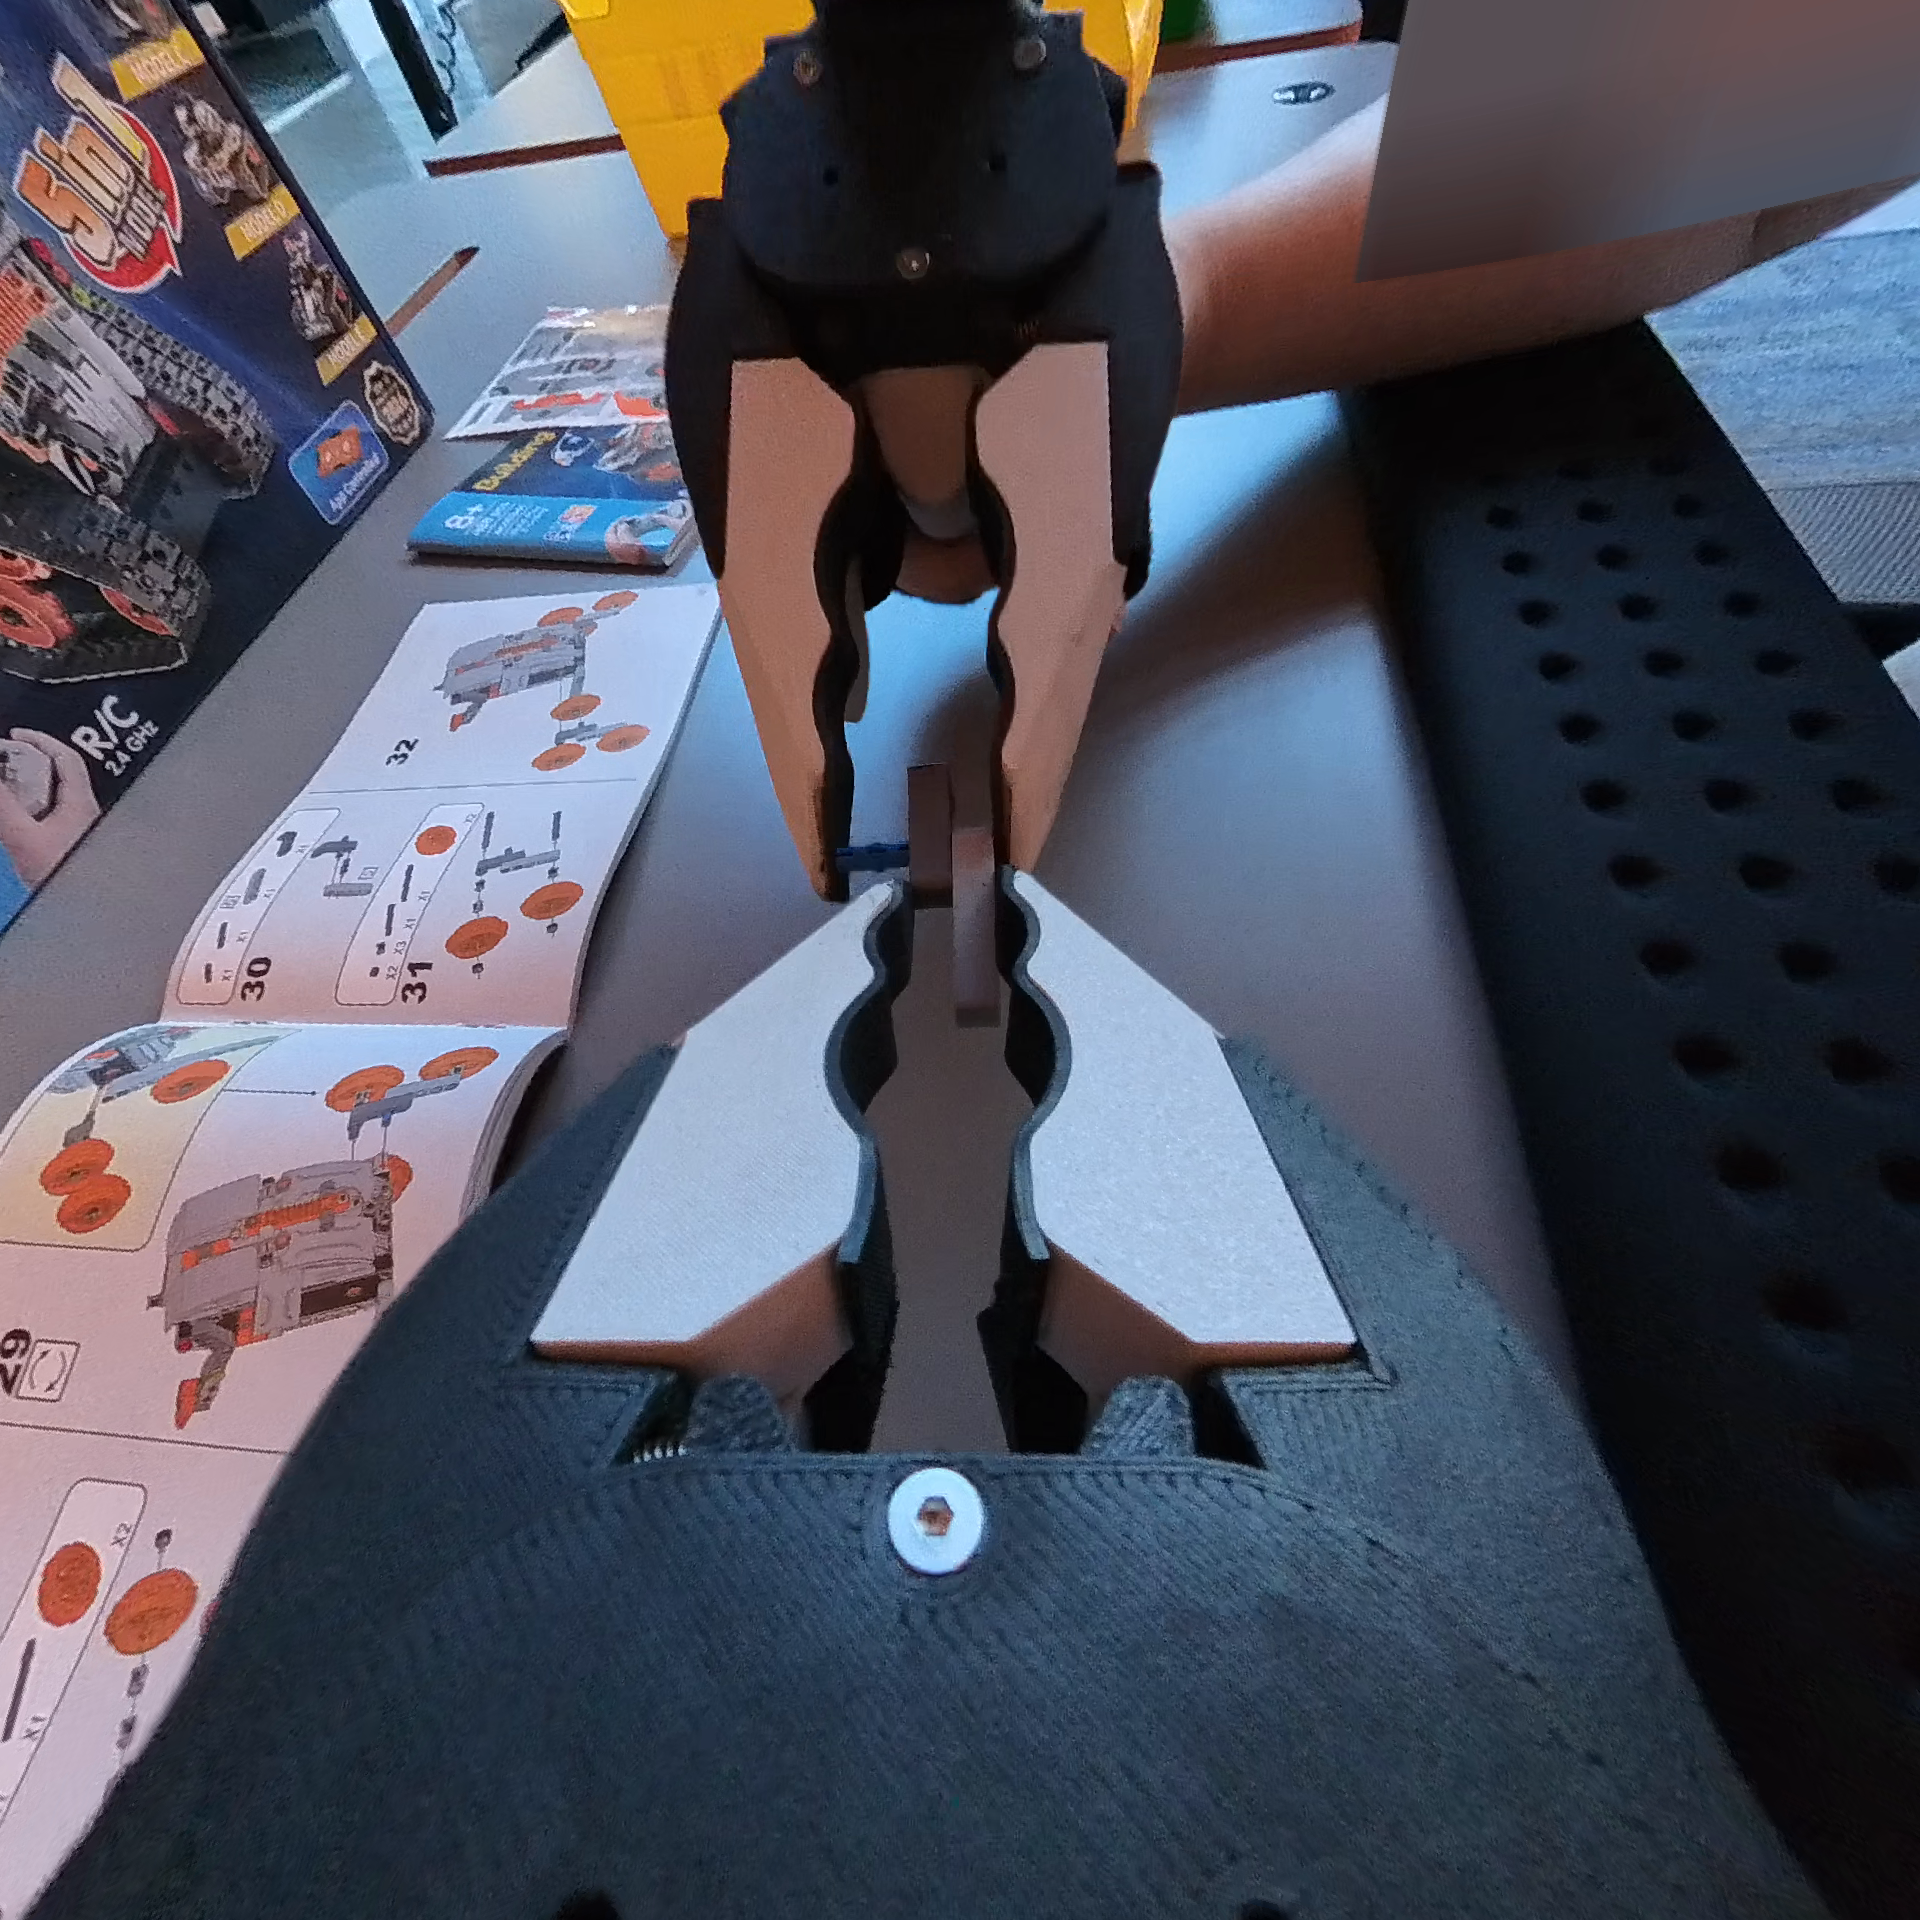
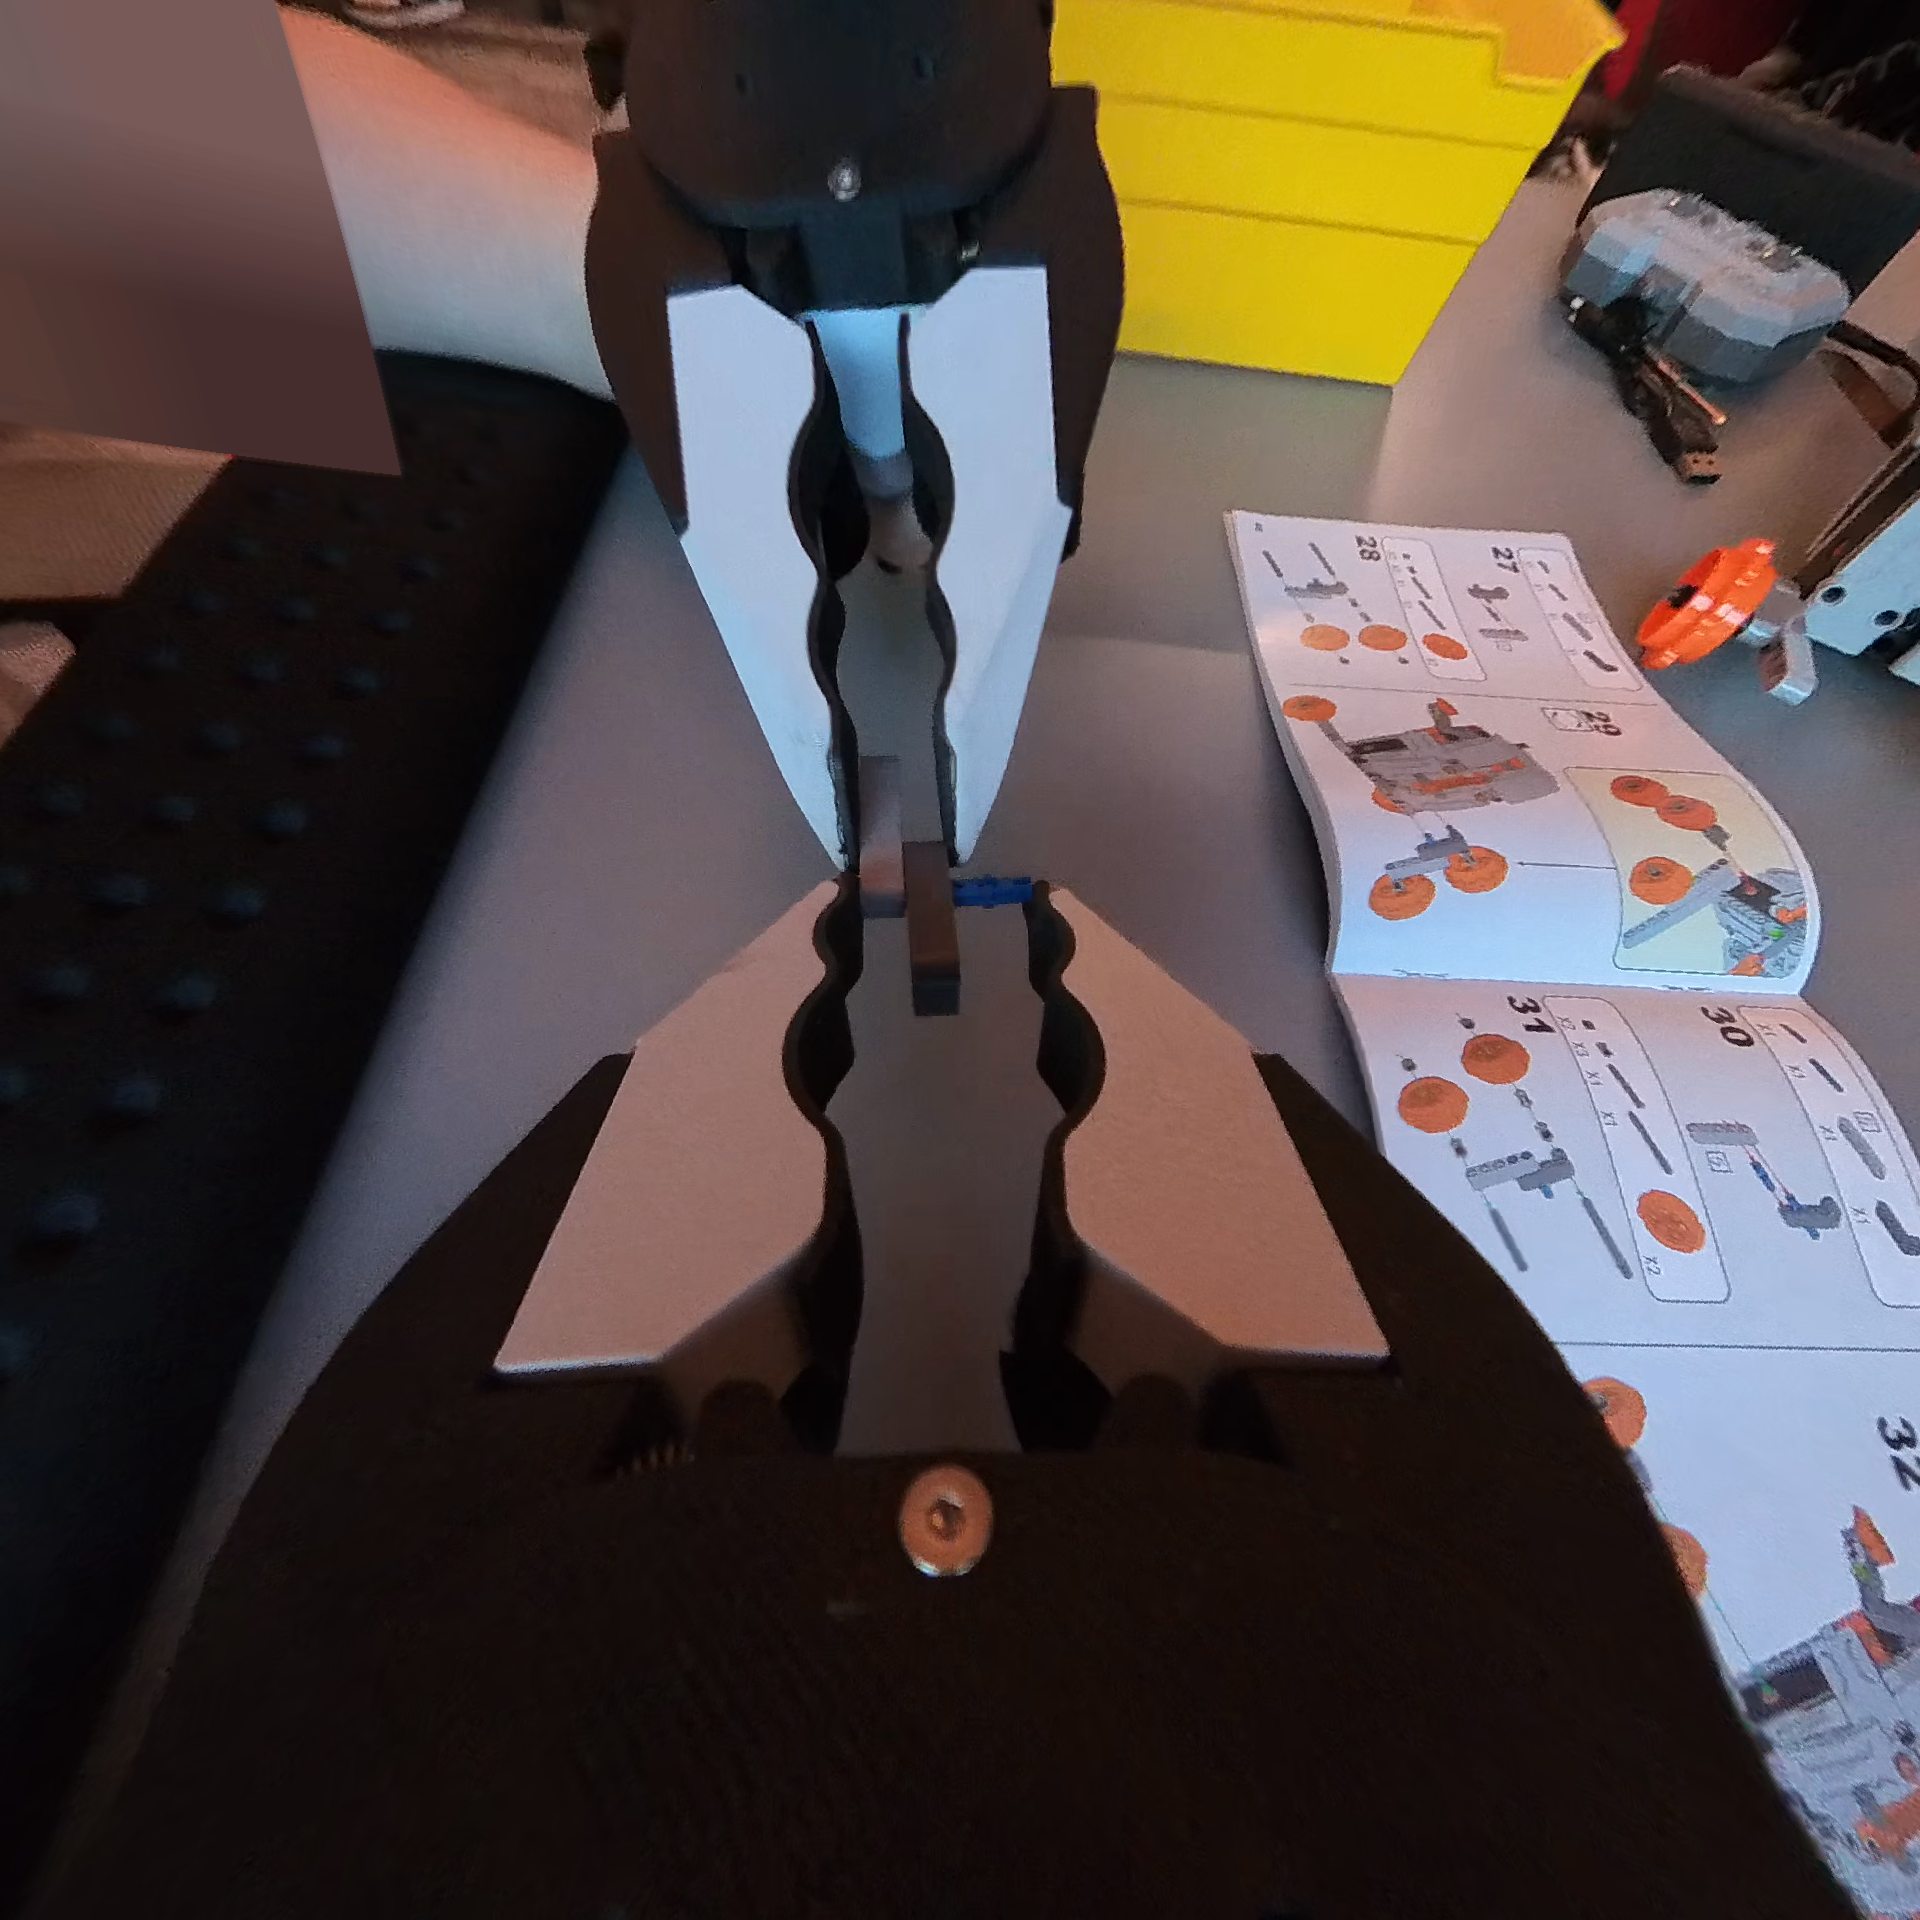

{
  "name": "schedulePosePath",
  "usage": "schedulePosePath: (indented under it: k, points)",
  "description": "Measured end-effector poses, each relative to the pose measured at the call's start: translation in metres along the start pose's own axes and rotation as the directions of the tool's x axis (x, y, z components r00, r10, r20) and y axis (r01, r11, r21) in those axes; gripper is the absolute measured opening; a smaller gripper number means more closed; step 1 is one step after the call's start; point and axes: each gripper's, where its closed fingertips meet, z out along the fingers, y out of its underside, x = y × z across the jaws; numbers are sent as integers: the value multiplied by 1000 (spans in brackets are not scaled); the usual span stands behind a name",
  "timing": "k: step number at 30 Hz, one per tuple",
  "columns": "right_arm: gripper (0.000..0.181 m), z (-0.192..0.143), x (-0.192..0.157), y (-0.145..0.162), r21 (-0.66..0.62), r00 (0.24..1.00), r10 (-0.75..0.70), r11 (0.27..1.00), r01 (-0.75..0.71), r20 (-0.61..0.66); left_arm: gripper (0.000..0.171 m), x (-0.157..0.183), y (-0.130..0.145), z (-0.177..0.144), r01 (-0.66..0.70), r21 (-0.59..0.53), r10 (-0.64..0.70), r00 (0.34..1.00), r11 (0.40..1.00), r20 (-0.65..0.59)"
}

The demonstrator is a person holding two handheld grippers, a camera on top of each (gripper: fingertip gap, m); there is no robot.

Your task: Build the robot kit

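The two grippers meet tip to tip above a grey table (image 1: pixel 1195 727). Between the tips are two dark beams side by side, one (image 1: pixel 974 935) reaching toward me and one (image 1: pixel 928 821) reaching away. A small blue pin (image 1: pixel 873 854) sticks out sideways from them. My left gripper (image 1: pixel 948 891) is nearly closed, with both beams filling its gap. My right gripper (image 2: pixel 943 894) stands a little wider. One fingertip (image 2: pixel 1039 899) presses on the blue pin (image 2: pixel 992 890) and the other touches the beams (image 2: pixel 935 945). The left gripper (image 2: pixel 902 854) faces it.
An open instruction booklet (image 1: pixel 416 831) (image 2: pixel 1558 831) lies beside the grippers. A toy box (image 1: pixel 156 416) and closed booklets (image 1: pixel 561 499) are at the left. A yellow bin (image 2: pixel 1299 208) stands behind. A black perforated mat (image 1: pixel 1662 831), a grey block with cable (image 2: pixel 1704 281) and an orange wheel (image 2: pixel 1704 603) are nearby. Only a small space, under 4 cm, lies between the two pairs of fingers.
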Motion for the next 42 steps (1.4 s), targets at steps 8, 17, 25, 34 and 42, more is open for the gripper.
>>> schedulePosePath:
  k: [8, 17, 25, 34, 42]
  points:
    - [29, 3, -4, 12, -92, 998, -56, 994, 54, -15, 13, 5, 8, 6, -16, -48, 15, 1000, 999, -12]
    - [30, 8, -6, 24, -120, 996, -79, 990, 74, -35, 14, 9, 21, 13, -32, -94, 29, 999, 995, -31]
    - [32, 10, -11, 20, -142, 991, -132, 981, 129, -7, 14, 12, 19, 13, -84, -99, 82, 996, 992, -28]
    - [30, 9, -7, 19, -151, 993, -101, 984, 91, -61, 13, 9, 16, 12, -88, -94, 89, 996, 992, 5]
    - [30, 9, -10, 23, -171, 990, -119, 980, 105, -77, 13, 12, 19, 14, -82, -99, 81, 997, 992, -17]
